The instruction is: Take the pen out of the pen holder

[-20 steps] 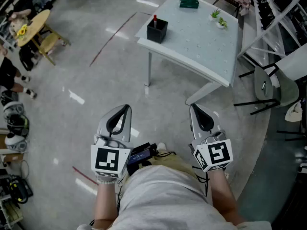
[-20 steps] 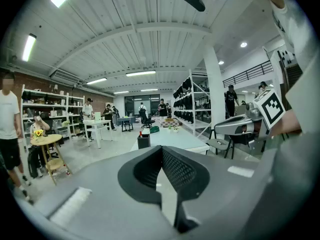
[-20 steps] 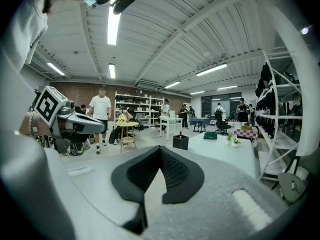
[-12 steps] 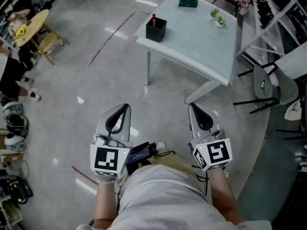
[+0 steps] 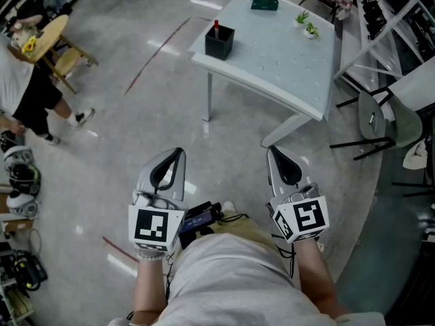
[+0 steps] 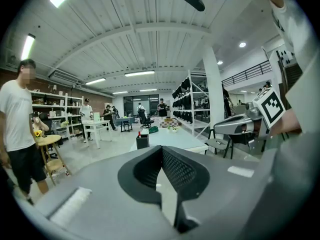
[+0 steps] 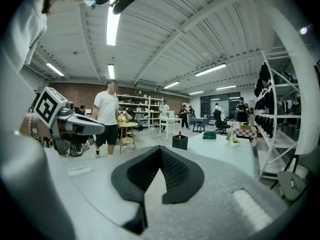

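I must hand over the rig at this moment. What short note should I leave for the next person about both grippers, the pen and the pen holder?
Left gripper: shut, empty, held low in front of the body.
Right gripper: shut, empty, level with the left one.
Pen holder: black, on the left corner of the white table, well ahead across the floor.
Pen: red-topped, standing in the holder.
Done: nothing yet; neither gripper is near the table.
Left: walk up, open one gripper, grip the pen, lift it out.

Left gripper (image 6: 161,149) jaws together, pen holder (image 6: 142,141) well ahead.
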Demonstrator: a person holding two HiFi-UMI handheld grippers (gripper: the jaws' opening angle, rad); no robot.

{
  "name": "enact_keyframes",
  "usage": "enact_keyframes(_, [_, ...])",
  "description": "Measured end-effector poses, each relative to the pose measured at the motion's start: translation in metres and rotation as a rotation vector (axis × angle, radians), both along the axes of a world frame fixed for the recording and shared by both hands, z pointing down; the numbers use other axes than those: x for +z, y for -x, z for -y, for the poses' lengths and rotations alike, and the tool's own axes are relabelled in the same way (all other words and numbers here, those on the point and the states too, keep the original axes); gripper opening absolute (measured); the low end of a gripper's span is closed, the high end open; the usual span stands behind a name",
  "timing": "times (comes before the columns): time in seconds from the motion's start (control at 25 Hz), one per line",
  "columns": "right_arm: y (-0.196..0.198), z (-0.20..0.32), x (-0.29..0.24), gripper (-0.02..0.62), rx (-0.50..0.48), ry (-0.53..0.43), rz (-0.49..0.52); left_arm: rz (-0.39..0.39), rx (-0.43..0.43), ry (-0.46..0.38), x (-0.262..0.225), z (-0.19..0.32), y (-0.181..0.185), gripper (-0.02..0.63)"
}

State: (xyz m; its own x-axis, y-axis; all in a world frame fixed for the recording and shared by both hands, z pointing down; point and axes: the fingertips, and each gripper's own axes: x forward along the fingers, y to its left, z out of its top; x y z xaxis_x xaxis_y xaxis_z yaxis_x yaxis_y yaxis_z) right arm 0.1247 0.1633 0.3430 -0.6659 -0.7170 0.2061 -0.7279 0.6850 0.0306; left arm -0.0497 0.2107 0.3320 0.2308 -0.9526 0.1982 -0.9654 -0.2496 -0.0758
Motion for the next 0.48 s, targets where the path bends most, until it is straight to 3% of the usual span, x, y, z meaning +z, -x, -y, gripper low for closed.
enact_keyframes(0.48, [0.0018, -0.0031, -0.0009, 0.017, -0.006, 0.021, 0.036, -0.002, -0.009, 0.008, 0.0036, -0.0017, -0.0031, 0.025])
